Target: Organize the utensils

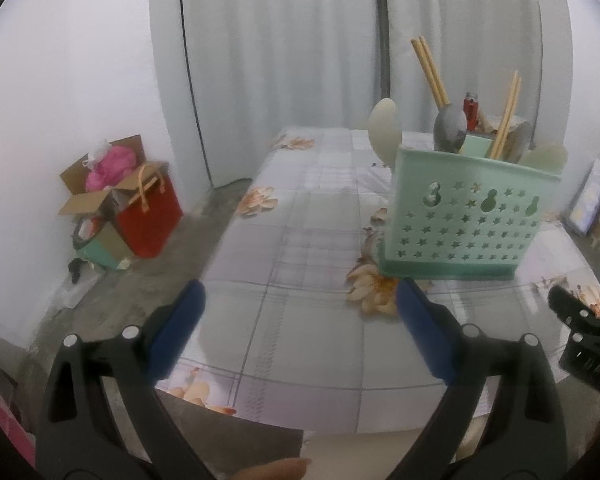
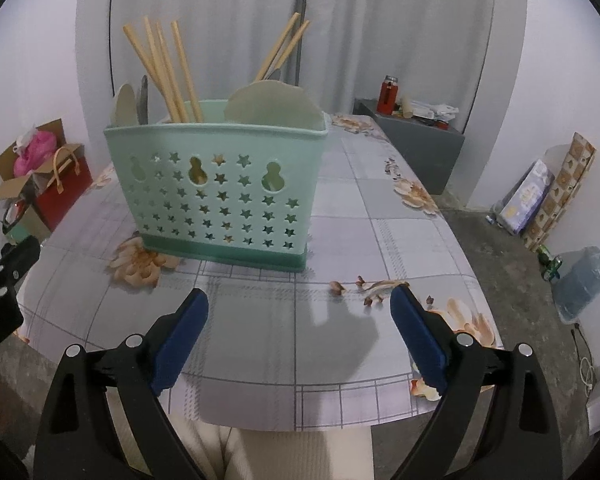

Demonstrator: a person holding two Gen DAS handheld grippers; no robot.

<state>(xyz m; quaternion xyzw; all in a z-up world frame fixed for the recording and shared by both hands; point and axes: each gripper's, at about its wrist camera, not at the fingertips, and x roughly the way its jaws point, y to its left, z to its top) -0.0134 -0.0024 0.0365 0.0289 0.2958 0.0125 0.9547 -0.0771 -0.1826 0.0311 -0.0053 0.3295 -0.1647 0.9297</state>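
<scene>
Evidently, the task was judged near completion: no loose utensil was seen on the table (image 2: 380, 216) in either view. All visible utensils were held upright or leaning in the utensil caddy (image 2: 220, 196), shown at centre-left of the right wrist view and at right of centre in the left wrist view. Whether any item remained out of frame could not be told.

The caddy was shown as pale green moulded plastic, boxy with rounded corners, its front wall pierced by star and gourd-shaped cut-outs above a darker solid base band. Slender wooden chopsticks (image 2: 168, 72) were seen leaning out of its top, alongside pale, smooth, rounded spoons (image 2: 272, 104) and a dull grey spoon (image 1: 450, 128). A glossy checked table covering with printed flowers was seen beneath.

The left gripper (image 1: 300, 300) was shown released, its blue pads spread wide with nothing between them. The right gripper (image 2: 300, 304) was likewise shown spread and empty, short of the caddy.
</scene>
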